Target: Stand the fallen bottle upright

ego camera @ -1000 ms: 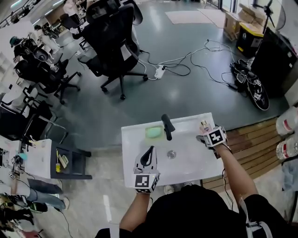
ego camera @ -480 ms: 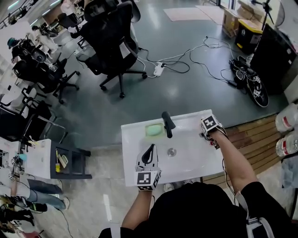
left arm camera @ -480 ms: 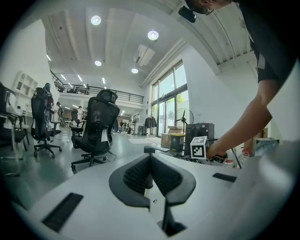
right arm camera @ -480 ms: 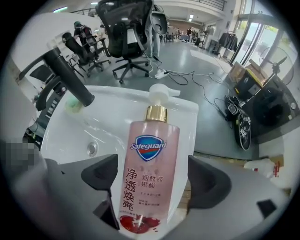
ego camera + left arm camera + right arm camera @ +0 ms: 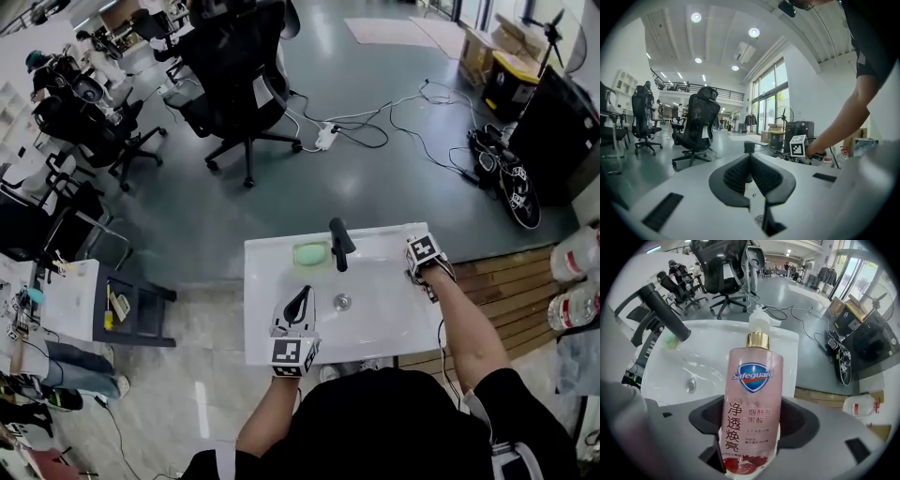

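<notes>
A pink hand-soap bottle [image 5: 752, 394] with a gold collar and white pump lies on the right rim of the white sink [image 5: 375, 323], pump end pointing away. My right gripper [image 5: 751, 417] points down over it. Its jaws have just been closing, the bottle's lower body is between them, and both pads touch its sides. In the head view the right gripper [image 5: 424, 255] covers the bottle. My left gripper [image 5: 300, 300] hovers over the sink's front left, jaws shut and empty, and the left gripper view [image 5: 750, 168] shows them meeting.
A black faucet [image 5: 339, 246] stands at the sink's back, a green soap bar [image 5: 309, 253] left of it, the drain [image 5: 343, 301] mid-basin. Wooden planks [image 5: 497, 281] and water jugs [image 5: 574, 253] lie right. Office chairs [image 5: 239, 84] and floor cables [image 5: 375, 122] are beyond.
My right gripper has dropped onto the sink's right rim and tipped to point downward, covering the bottle that showed beside it a second ago. The left gripper has stayed put.
</notes>
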Demonstrator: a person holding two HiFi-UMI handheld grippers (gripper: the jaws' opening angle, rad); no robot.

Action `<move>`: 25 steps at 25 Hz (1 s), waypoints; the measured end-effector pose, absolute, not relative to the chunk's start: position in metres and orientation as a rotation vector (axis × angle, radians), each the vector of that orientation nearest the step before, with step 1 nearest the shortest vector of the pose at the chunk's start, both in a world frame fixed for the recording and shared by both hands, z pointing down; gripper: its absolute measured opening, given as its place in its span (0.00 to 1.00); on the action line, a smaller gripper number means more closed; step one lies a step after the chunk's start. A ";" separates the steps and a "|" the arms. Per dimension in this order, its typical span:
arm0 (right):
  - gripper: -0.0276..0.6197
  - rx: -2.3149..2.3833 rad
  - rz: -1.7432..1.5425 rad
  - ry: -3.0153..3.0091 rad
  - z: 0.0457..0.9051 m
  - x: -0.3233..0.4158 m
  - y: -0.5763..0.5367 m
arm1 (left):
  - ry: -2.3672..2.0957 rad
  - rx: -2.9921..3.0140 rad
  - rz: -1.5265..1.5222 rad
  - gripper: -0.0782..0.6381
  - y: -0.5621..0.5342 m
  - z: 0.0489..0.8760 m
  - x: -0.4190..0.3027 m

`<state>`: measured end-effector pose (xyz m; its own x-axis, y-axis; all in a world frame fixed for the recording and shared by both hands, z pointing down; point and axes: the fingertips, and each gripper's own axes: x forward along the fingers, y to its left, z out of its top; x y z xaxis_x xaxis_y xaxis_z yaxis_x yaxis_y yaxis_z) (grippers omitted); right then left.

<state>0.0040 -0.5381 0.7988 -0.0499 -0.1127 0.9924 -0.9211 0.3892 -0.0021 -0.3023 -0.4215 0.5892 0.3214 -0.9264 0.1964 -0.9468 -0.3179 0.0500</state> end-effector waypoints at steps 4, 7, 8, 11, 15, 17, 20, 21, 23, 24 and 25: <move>0.56 0.968 0.877 -1.476 0.798 0.005 -0.537 | -1.721 2.425 0.218 0.13 -0.418 0.593 -0.298; 0.56 0.953 0.883 -1.468 0.797 0.006 -0.537 | -1.706 2.423 0.231 0.13 -0.415 0.595 -0.295; 0.55 0.950 0.887 -1.468 0.797 0.007 -0.538 | -1.704 2.419 0.236 0.13 -0.415 0.596 -0.294; 0.54 0.953 0.900 -1.480 0.795 0.009 -0.537 | -1.698 2.409 0.245 0.13 -0.414 0.600 -0.290; 0.52 0.985 0.893 -1.533 0.791 0.012 -0.539 | -1.688 2.411 0.253 0.13 -0.414 0.601 -0.282; 0.52 1.005 0.880 -1.579 0.787 0.013 -0.540 | -1.686 2.414 0.259 0.13 -0.415 0.600 -0.278; 0.52 1.061 0.840 -1.675 0.775 0.016 -0.542 | -1.690 2.415 0.262 0.13 -0.414 0.601 -0.275; 0.52 1.085 0.817 -1.712 0.768 0.017 -0.542 | -1.692 2.417 0.264 0.13 -0.414 0.601 -0.275; 0.52 1.134 0.766 -1.794 0.751 0.019 -0.545 | -1.696 2.422 0.268 0.13 -0.414 0.600 -0.273; 0.52 1.160 0.744 -1.838 0.740 0.020 -0.547 | -1.698 2.424 0.271 0.13 -0.414 0.598 -0.272; 0.52 1.189 0.726 -1.884 0.729 0.021 -0.549 | -1.698 2.425 0.274 0.13 -0.415 0.597 -0.270</move>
<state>0.0210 -0.5488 0.7292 -0.2609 -0.4705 0.8429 -0.9145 0.4001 -0.0597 -0.2705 -0.4149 0.5967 0.3352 -0.9096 0.2454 -0.9406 -0.3379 0.0322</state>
